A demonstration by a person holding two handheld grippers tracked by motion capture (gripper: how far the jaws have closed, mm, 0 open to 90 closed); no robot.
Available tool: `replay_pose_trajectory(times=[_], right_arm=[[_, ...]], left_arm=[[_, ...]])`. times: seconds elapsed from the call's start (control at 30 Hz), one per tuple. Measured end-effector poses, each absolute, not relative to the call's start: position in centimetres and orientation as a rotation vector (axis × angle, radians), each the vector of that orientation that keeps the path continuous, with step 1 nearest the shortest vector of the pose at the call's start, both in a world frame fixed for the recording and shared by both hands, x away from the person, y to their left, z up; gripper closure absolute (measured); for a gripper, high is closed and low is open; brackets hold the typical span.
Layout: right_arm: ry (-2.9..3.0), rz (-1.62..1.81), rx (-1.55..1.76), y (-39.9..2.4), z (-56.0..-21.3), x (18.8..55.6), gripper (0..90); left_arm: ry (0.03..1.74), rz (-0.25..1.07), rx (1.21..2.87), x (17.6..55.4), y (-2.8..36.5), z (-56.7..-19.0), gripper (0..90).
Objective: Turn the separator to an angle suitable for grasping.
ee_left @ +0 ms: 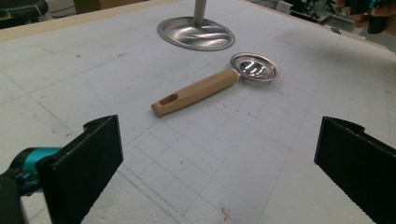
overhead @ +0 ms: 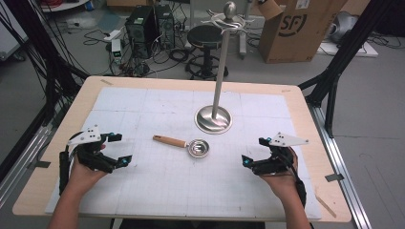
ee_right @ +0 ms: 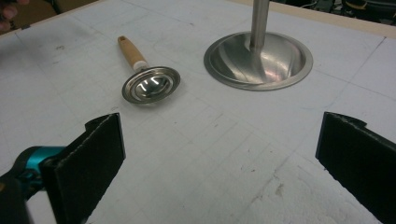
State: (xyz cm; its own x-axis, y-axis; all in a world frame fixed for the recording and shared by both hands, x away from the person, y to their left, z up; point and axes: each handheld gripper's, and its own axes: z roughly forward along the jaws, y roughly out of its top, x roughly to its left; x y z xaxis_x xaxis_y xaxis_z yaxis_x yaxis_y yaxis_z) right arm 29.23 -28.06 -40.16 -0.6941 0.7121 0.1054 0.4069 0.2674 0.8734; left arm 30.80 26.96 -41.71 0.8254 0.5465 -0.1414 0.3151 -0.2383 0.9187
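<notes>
a small metal strainer spoon [overhead: 187,145] with a wooden handle lies flat near the middle of the high view, on the white gridded mat [overhead: 143,181] that covers the bench [overhead: 81,93]. its round steel bowl sits to the right and its handle runs up and to the left. in the left gripper view the spoon [ee_left: 215,84] lies in the upper middle of the frame, with a slot near the handle's free end. in the right gripper view it [ee_right: 147,79] lies in the upper left, bowl nearer the camera.

just above and right of the bowl in the high view stands a steel stand [overhead: 217,90], a round dished base with an upright pole, hooks and a ball at the top. spoon and base are near but apart.

the left tongs [overhead: 117,149] sit at the lower left of the high view, held in a hand [overhead: 83,174], jaws spread wide with nothing between them. the right tongs [overhead: 255,151] sit at the lower right, held in the other hand [overhead: 282,179], also spread wide and bare. both are well apart from the spoon.

beyond the bench, at the top of the high view, are a black stool [overhead: 206,36], a cardboard box [overhead: 298,28] and computer towers [overhead: 150,26] on the floor.
</notes>
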Motion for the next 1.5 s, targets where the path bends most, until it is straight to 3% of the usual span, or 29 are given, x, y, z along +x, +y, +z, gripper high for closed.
replay_pose_trajectory(times=[1.03,1.5], right_arm=[[2.259,1.354,1.019,-27.6,-40.5,29.3,0.3],[2.326,1.327,0.963,-25.0,-40.2,29.8,0.4]], left_arm=[[0.650,0.237,1.886,30.8,26.5,-42.1,1.7],[0.651,0.235,1.868,30.7,26.9,-41.9,1.7]])
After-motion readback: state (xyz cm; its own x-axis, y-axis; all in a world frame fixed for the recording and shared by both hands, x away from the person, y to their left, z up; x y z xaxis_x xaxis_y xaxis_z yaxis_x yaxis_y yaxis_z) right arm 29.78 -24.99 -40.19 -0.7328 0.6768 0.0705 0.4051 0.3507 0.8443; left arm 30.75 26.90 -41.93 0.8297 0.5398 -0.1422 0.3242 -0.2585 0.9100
